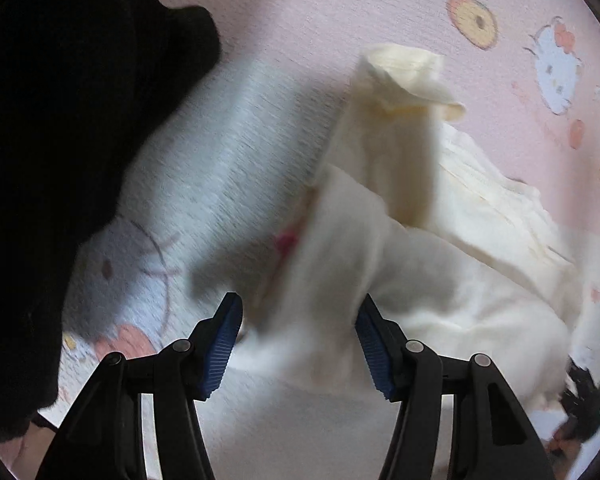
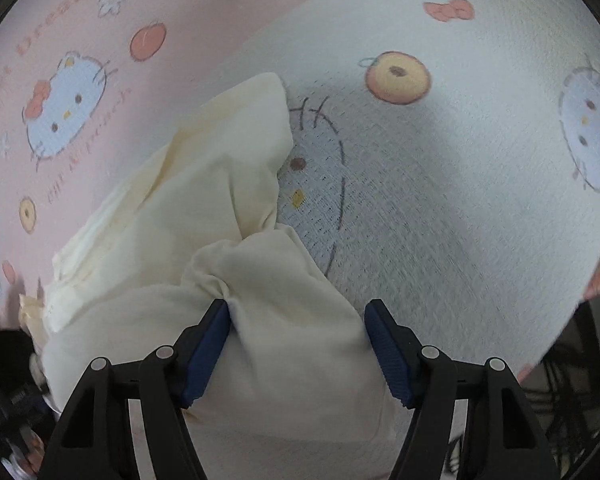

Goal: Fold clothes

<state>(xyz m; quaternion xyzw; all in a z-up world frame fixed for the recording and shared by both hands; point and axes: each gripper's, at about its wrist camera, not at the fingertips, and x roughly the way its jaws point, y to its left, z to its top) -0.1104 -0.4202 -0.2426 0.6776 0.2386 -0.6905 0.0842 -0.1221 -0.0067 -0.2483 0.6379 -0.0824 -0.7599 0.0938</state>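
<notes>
Both your grippers are spread wide over a cream garment on a cartoon-print blanket.

Your left gripper (image 1: 299,330) has its fingers apart, with a blurred fold of the cream garment (image 1: 384,216) lying between them; you cannot tell from this view whether cloth touches either blue pad. Your right gripper (image 2: 296,338) is also apart: the cloth bunches against its left pad (image 2: 204,356), while the right pad sits beside the cloth's edge. The garment lies crumpled on the blanket (image 2: 440,184), across the line where the pink part meets the white part. A black cloth (image 1: 60,140) fills the left of the left wrist view.
</notes>
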